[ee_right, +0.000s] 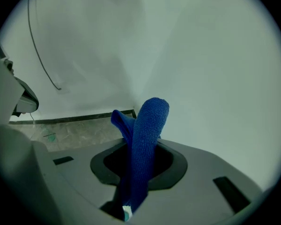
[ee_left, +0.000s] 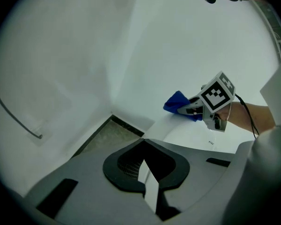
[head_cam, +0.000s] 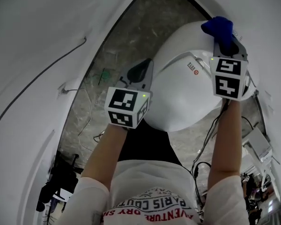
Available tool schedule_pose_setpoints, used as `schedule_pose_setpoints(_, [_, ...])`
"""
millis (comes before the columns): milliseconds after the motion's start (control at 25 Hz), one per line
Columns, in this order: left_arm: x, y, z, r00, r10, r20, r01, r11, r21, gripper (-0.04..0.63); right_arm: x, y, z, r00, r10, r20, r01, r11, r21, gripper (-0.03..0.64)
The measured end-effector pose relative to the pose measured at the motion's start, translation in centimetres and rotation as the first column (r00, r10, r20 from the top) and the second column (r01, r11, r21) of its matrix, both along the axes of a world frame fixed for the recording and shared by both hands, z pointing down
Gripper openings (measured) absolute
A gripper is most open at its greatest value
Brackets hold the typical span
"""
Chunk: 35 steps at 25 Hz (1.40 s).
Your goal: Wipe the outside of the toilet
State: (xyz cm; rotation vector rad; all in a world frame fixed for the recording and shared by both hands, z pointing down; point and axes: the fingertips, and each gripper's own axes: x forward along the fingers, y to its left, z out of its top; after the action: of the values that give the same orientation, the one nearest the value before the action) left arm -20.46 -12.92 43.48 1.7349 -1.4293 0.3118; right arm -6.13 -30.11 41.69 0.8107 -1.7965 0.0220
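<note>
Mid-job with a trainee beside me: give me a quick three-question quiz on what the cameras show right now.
1. Multiple choice: the cloth is held by A) the left claw, B) the right claw, C) neither.
2. True or false: the left claw grips a sponge.
3. Fill in: the right claw is at the far end of the toilet, close to the white ____.

Key:
1. B. The cloth is clamped between that claw's jaws.
2. False. Nothing is between its jaws.
3. wall
</note>
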Motion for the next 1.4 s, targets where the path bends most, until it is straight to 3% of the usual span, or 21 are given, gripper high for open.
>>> schedule_pose_setpoints(200, [-1.1,1.7,1.7,1.0,-0.017,-0.004,0.017,0.999,-0.028,0.006,-2.2,0.1,2.0,0.986,-0.122,-0.113,0.119,0.992,-0.036,0.075])
schedule_pose_setpoints(440, [-3.3,4.3,4.1,0.998,-0.067,-0.01,0.066,0.996,-0.056,0.006,-6.4,2.5,6.4,0.899,-0.357,-0.253,0.327,0.932,-0.153,0.075])
schedule_pose_setpoints(520, [-3.8,5.2,4.8,0.995,-0.096,-0.019,0.094,0.993,-0.067,0.006,-7.6,3.5,7.7,0.875,-0.413,-0.252,0.373,0.908,-0.192,0.075])
schedule_pose_setpoints(680, [-4.2,7.1,6.4,0.992,-0.126,-0.027,0.123,0.989,-0.086,0.006,-10.9,7.1,11.3,0.852,-0.499,-0.158,0.434,0.842,-0.321,0.075])
schedule_pose_setpoints(840, [-4.6,9.2,7.7,0.988,-0.155,-0.028,0.151,0.983,-0.107,0.006,-11.1,9.8,15.7,0.712,-0.645,-0.277,0.527,0.752,-0.397,0.075])
schedule_pose_setpoints(1000, [-4.8,11.7,9.0,0.98,-0.197,-0.027,0.193,0.974,-0.123,0.006,-10.8,11.6,18.5,0.603,-0.736,-0.306,0.566,0.666,-0.486,0.075])
schedule_pose_setpoints(1160, [-4.5,14.9,10.7,0.962,-0.27,-0.033,0.262,0.953,-0.154,0.006,-9.9,13.3,21.3,0.458,-0.82,-0.345,0.595,0.57,-0.566,0.075])
schedule_pose_setpoints(1200, [-4.3,15.6,11.1,0.959,-0.281,-0.035,0.272,0.949,-0.162,0.006,-10.0,13.3,21.7,0.452,-0.823,-0.344,0.588,0.565,-0.579,0.075])
schedule_pose_setpoints(1240, [-4.0,16.4,11.5,0.957,-0.288,-0.037,0.278,0.945,-0.17,0.006,-10.4,13.1,21.9,0.473,-0.816,-0.332,0.574,0.572,-0.586,0.075])
schedule_pose_setpoints(1320, [-3.4,18.1,12.2,0.953,-0.3,-0.043,0.287,0.939,-0.188,0.006,-11.3,13.2,22.0,0.553,-0.786,-0.277,0.52,0.586,-0.621,0.075])
schedule_pose_setpoints(1360, [-3.1,18.8,12.4,0.951,-0.307,-0.048,0.292,0.936,-0.195,0.006,-11.2,14.1,22.2,0.573,-0.781,-0.247,0.49,0.569,-0.661,0.075])
schedule_pose_setpoints(1400, [-2.8,19.5,12.5,0.948,-0.314,-0.056,0.297,0.934,-0.2,0.006,-10.7,15.1,22.6,0.558,-0.796,-0.234,0.476,0.538,-0.695,0.075])
